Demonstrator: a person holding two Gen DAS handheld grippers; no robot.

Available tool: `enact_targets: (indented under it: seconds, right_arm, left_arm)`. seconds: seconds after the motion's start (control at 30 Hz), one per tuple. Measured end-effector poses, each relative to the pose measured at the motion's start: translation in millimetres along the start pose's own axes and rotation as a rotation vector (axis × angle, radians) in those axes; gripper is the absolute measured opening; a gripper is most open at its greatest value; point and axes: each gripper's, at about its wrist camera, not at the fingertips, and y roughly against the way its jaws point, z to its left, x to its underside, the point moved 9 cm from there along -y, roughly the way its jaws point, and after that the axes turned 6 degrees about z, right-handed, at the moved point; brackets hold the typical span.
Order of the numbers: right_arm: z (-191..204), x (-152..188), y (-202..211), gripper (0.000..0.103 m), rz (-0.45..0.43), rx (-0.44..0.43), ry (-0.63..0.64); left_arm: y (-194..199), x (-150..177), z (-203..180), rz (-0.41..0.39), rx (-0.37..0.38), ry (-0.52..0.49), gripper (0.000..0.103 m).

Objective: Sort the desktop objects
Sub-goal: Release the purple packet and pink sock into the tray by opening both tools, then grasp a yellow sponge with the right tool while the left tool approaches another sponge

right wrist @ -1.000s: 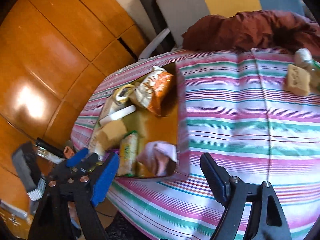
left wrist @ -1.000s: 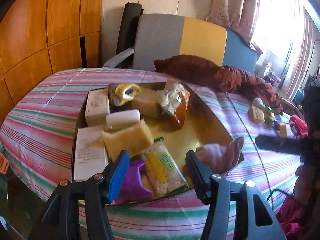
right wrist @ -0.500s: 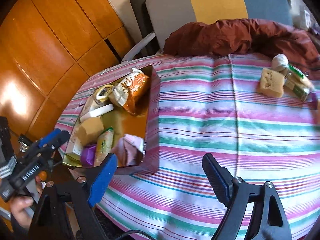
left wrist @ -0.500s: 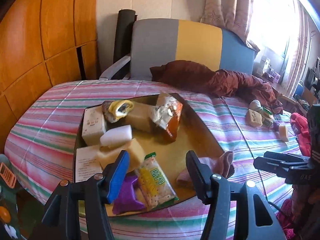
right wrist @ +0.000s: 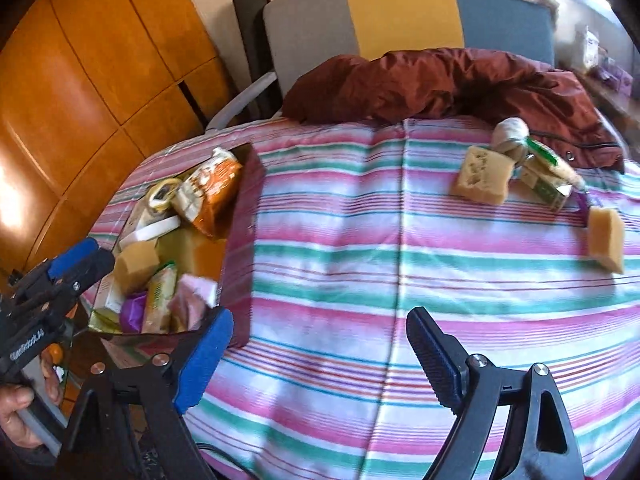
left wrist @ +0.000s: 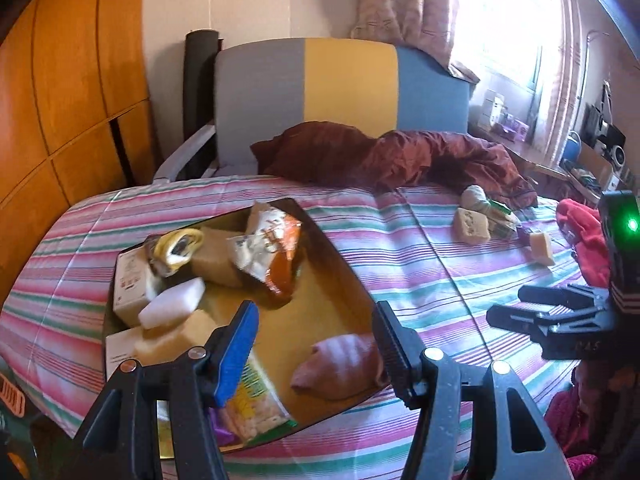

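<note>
Two tools, both with jaws spread and nothing between them. Left tool [left wrist: 316,338] sits at the bottom of the left wrist view, over the near end of the tray [left wrist: 340,264]; it also shows at the left edge of the right wrist view [right wrist: 76,256], gripped by a hand [right wrist: 18,412] at lower left. Right tool [right wrist: 316,354] fills the bottom of the right wrist view, above bare striped cloth [right wrist: 360,240] on the bench; in the left wrist view it shows at the right edge [left wrist: 508,304], state not readable there.

Tray is at frame left in both views, packed: orange snack bag [left wrist: 272,248] at the far end, tape roll [left wrist: 176,242] left of it, white box [left wrist: 130,284], white block [left wrist: 172,308], yellow sponge [left wrist: 176,336], cracker pack [left wrist: 256,400], purple packet [right wrist: 132,312], pink cloth [left wrist: 340,364] at the near right corner.

Loose items lie upper right on the cloth, well apart from the tray: holed sponge [right wrist: 482,174], pale ball [right wrist: 510,132] touching it, green-white carton [right wrist: 546,178] just beside, second sponge [right wrist: 606,238] further right. Dark red jacket [right wrist: 440,84] is heaped along the far edge, chair [right wrist: 400,8] behind it. Red fabric [left wrist: 580,232] at right in the left wrist view.
</note>
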Motion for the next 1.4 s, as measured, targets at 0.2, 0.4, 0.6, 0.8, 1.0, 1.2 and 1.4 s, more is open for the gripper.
enact_targets:
  seconds: [0.2,0.4,0.6,0.8,1.0,1.2,1.4]
  right_arm:
    - [-31,-10,9,0.090,-0.007,0.068,-0.013]
    - [-67,-14,22,0.090,-0.026,0.124,-0.071]
    - [-126,-10,40,0.090,-0.040,0.182,-0.192]
    - [-203,-4,71,0.090,-0.083,0.249,-0.366]
    - [-268,1,87,0.090,-0.098,0.342,-0.470]
    - [-293,-9,64,0.090,-0.068,0.348,-0.471]
    - [-301,-27,36,0.090,-0.064,0.338,-0.438]
  left_arm:
    - [-4,-5,-20,0.003,0.028,-0.036,0.060]
    - [-10,-2,-46,0.022,0.084,-0.074,0.060]
    - [-15,3,-70,0.040,0.136,-0.114,0.060]
    - [-20,4,-82,0.057,0.164,-0.131,0.060]
    - [-24,4,-97,0.068,0.183,-0.159,0.060]
    - [-30,3,-111,0.084,0.196,-0.186,0.060]
    - [-41,2,-123,0.121,0.211,-0.182,0.060]
